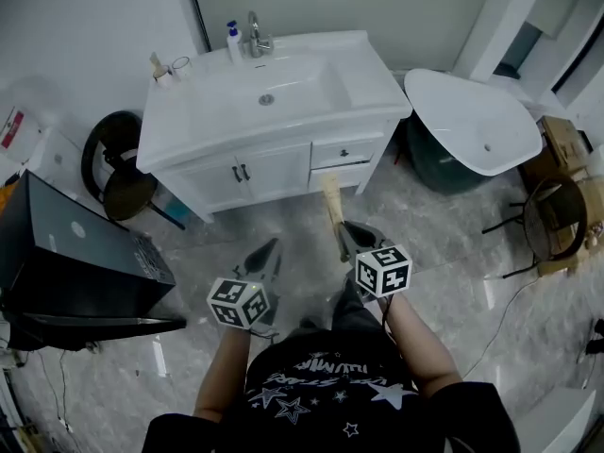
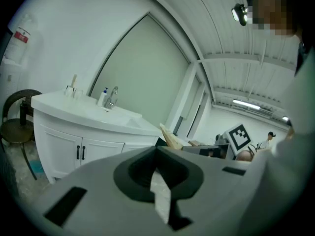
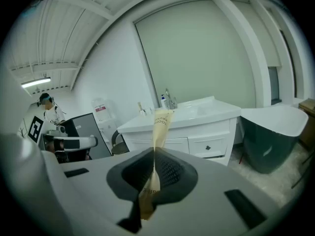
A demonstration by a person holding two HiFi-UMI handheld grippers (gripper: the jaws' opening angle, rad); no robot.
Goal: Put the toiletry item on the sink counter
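**Desk:** Where is the toiletry item, and which way does it point?

**Photographer:** The flat cream paper packet (image 1: 332, 206) is clamped in the right gripper (image 1: 344, 236), out over the grey marble floor (image 1: 444, 253) and well apart from the white sink counter (image 1: 373, 88). In the head view its long axis runs straight away from the person, with the free end aimed at the cabinet drawers. The right gripper view shows it standing nearly upright between the closed jaws, with the longer end rising above them.

**Desk:** What does that view add?

**Photographer:** Dark lettering near the packet's (image 3: 158, 132) top, too small to read with any confidence, and a short tail below the pinch point of the right gripper (image 3: 153, 154). The counter (image 3: 206, 113) fills the background behind it.

**Desk:** And the other hand?

**Photographer:** The left gripper (image 1: 274, 245) hangs beside the right one with its jaws drawn together on nothing. Its own view (image 2: 156, 150) catches the packet (image 2: 170, 135) side-on as a slanted strip, with the right gripper's marker cube (image 2: 239, 137) behind it.

**Desk:** What does only the head view give?

**Photographer:** The whole counter top, with a chrome tap (image 1: 255, 34) and a blue-topped pump bottle (image 1: 233, 41) at the back of the basin. A white tub (image 1: 472, 121) stands to the right.
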